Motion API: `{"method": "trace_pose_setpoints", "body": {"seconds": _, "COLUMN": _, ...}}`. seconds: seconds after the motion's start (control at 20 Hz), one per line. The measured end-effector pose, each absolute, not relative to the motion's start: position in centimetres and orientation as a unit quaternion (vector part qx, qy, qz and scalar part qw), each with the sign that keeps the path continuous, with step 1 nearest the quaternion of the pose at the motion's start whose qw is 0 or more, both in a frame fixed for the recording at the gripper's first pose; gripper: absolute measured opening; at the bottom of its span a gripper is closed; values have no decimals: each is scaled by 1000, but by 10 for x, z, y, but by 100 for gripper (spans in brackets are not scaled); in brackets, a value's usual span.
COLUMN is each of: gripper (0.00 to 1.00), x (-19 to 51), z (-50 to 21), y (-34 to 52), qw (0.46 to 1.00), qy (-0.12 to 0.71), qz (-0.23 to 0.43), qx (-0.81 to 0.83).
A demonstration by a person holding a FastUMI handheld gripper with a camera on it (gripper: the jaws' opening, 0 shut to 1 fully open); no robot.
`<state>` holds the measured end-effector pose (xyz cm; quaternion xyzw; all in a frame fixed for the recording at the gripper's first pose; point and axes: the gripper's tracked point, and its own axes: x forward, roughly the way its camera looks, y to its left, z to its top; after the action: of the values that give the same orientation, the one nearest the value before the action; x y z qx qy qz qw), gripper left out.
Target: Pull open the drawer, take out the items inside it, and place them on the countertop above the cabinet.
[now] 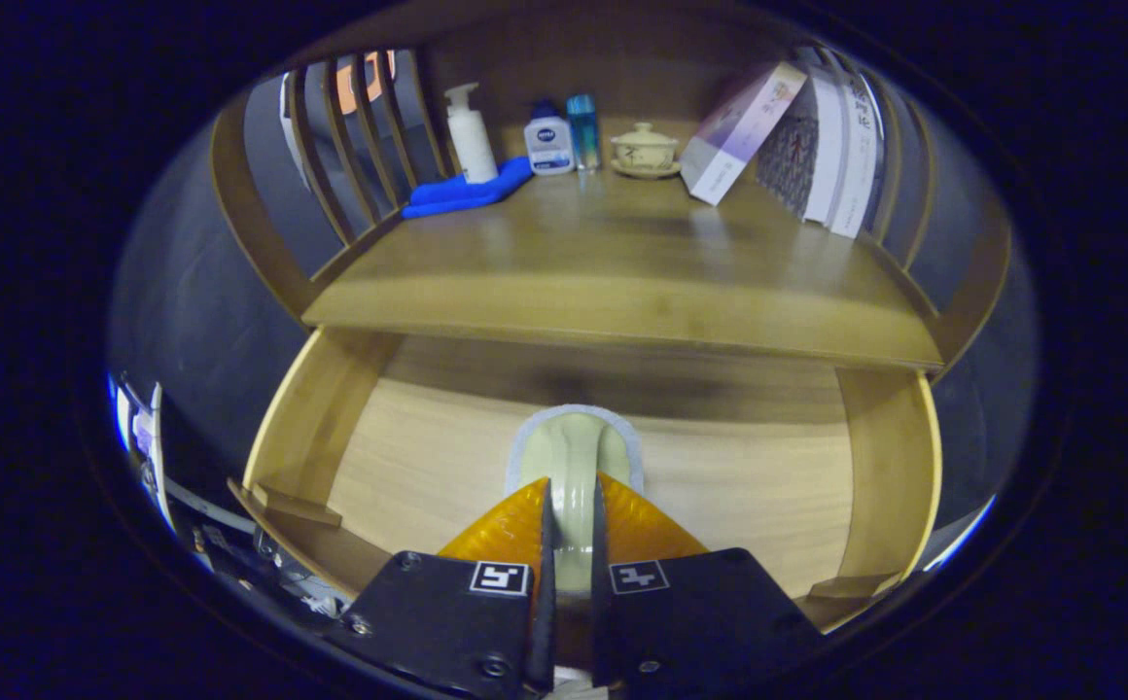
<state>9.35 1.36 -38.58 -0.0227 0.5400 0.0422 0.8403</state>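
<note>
Here the drawer (311, 428) stands pulled open beneath the countertop (622, 282), and its rear part is lost in shadow under the counter's front edge. On the counter, from the left, a white pump bottle (471, 133) stands on a blue tray (464, 192); beside it are a small bottle with a dark blue label (548, 144), its writing too small to make out, a slim teal bottle (582, 131), a lidded ceramic cup on a saucer (645, 149) and leaning books (788, 136) whose spine lettering is unreadable. The gripper (570, 510) hangs over the drawer, its fingers (515, 530) pressed on either side of a pale green object with a white rim (572, 452). That object's long axis runs straight ahead, away from the fingers; its near end is hidden between them, so I cannot tell what it is.
</note>
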Motion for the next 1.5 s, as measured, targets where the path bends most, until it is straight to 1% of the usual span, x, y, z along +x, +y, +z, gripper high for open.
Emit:
{"method": "trace_pose_setpoints", "body": {"seconds": 0.25, "gripper": 17, "x": 97, "z": -341, "y": 18, "qw": 860, "qy": 508, "qz": 54, "qx": -13}}
{"method": "trace_pose_setpoints", "body": {"seconds": 0.5, "gripper": 17, "x": 117, "z": -307, "y": 25, "qw": 876, "qy": 477, "qz": 65, "qx": -24}}
{"method": "trace_pose_setpoints", "body": {"seconds": 0.9, "gripper": 17, "x": 183, "z": -278, "y": 37, "qw": 895, "qy": 441, "qz": 61, "qx": -41}}
{"method": "trace_pose_setpoints", "body": {"seconds": 1.1, "gripper": 17, "x": 215, "z": -277, "y": 40, "qw": 896, "qy": 438, "qz": 53, "qx": -56}}
{"method": "trace_pose_setpoints", "body": {"seconds": 1.5, "gripper": 17, "x": 270, "z": -309, "y": 36, "qw": 892, "qy": 449, "qz": 29, "qx": -46}}
